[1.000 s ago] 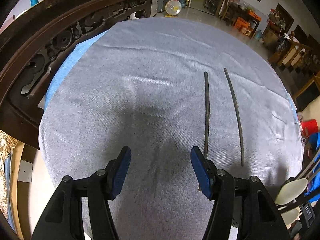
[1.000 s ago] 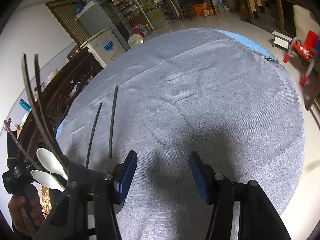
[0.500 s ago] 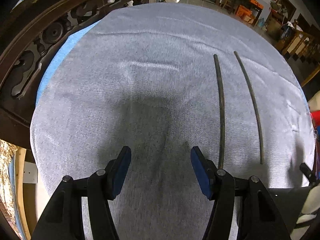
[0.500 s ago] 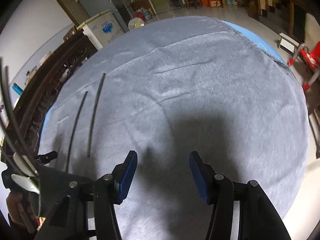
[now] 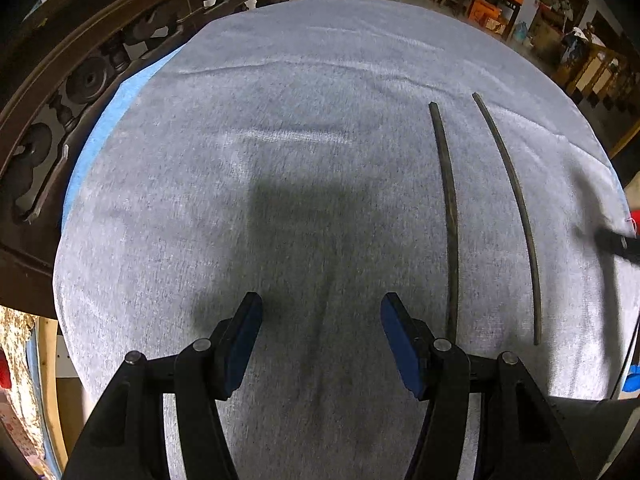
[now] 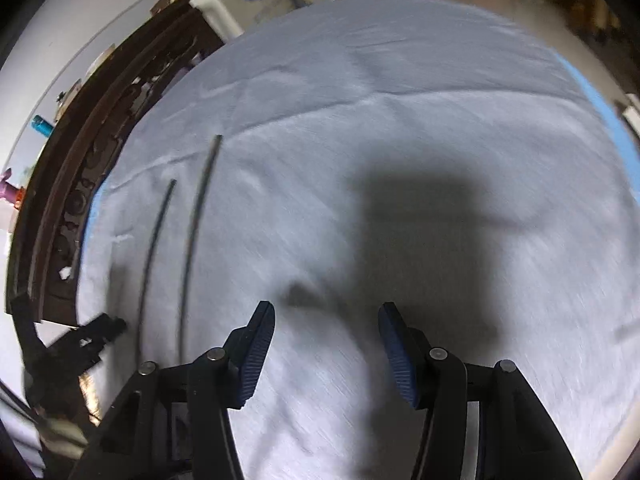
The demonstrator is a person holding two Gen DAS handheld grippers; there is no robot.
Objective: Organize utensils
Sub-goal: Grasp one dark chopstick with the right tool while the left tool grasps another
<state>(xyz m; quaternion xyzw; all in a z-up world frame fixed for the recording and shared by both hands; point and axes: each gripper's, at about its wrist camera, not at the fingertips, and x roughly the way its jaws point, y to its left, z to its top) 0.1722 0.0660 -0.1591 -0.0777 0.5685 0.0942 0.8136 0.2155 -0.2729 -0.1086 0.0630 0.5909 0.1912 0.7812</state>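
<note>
Grey cloth (image 5: 304,128) is spread over the round bench, where two dark chopsticks (image 5: 450,216) are laid side by side. Left gripper (image 5: 321,322) and right gripper (image 6: 327,326) fingers are held apart, empty.

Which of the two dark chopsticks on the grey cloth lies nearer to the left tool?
The thicker chopstick: its near end runs down beside the left tool, while the thinner chopstick lies farther out.
</note>
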